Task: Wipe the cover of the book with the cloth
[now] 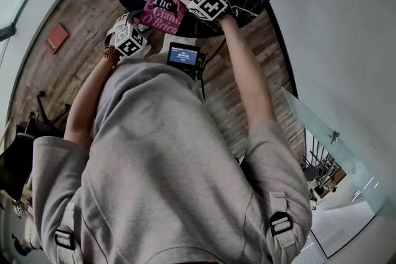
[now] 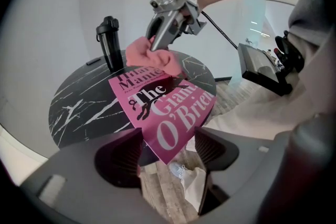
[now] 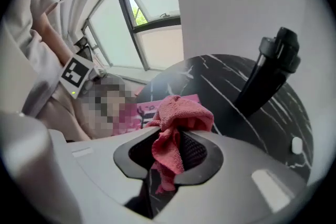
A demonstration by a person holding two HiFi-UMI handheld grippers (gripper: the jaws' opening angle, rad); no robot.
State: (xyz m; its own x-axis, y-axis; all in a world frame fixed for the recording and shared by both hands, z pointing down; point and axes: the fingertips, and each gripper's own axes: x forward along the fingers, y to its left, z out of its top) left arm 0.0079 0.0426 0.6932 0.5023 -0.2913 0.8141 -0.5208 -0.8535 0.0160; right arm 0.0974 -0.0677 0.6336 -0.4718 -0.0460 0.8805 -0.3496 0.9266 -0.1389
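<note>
step: wipe cover | right gripper (image 3: 168, 153) pinches the pink cloth (image 3: 181, 113) at the far end of the book (image 2: 163, 107) on the tabletop (image 2: 79, 107) | left gripper (image 2: 168, 147) spread around its overhanging corner | you: press flat, use overlapping strokes, avoid the flask (image 2: 109, 42)

A black bottle (image 3: 270, 71) stood upright on the black marble table (image 3: 273, 128), ahead and to the right of the right gripper (image 3: 168, 152). A small lit screen (image 1: 184, 55) hung behind that gripper, over wooden floor (image 1: 74, 80).
</note>
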